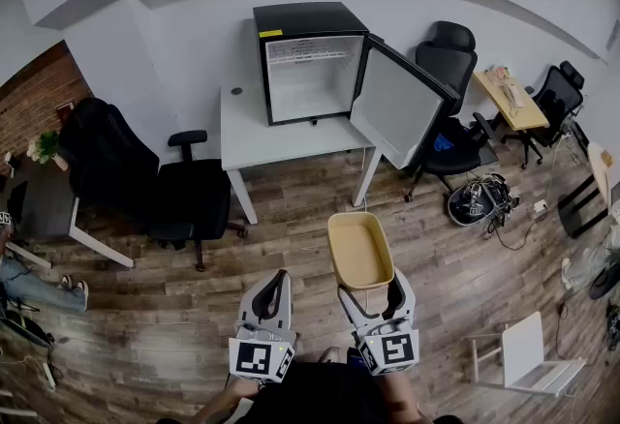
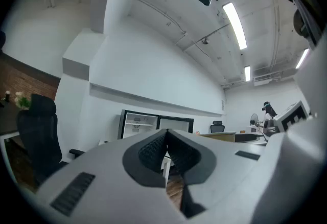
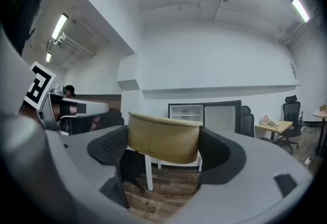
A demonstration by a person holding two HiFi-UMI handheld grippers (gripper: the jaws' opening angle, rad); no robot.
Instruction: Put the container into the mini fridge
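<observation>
A tan, empty container (image 1: 359, 250) is held out in front of me over the wooden floor, with my right gripper (image 1: 372, 291) shut on its near end; in the right gripper view the container (image 3: 163, 138) fills the gap between the pads. My left gripper (image 1: 279, 283) hangs beside it, shut and empty, its pads (image 2: 164, 152) pressed together. The black mini fridge (image 1: 308, 61) stands on a white table (image 1: 254, 135) ahead, with its door (image 1: 399, 106) swung open to the right and its white inside showing. The mini fridge (image 3: 204, 113) also shows beyond the container.
Black office chairs (image 1: 189, 192) stand left of the table, and another chair (image 1: 448, 93) is right of the fridge door. A bundle of cables (image 1: 479, 198) lies on the floor at right. A small wooden desk (image 1: 511, 99) is far right. A white chair (image 1: 526, 352) sits near right.
</observation>
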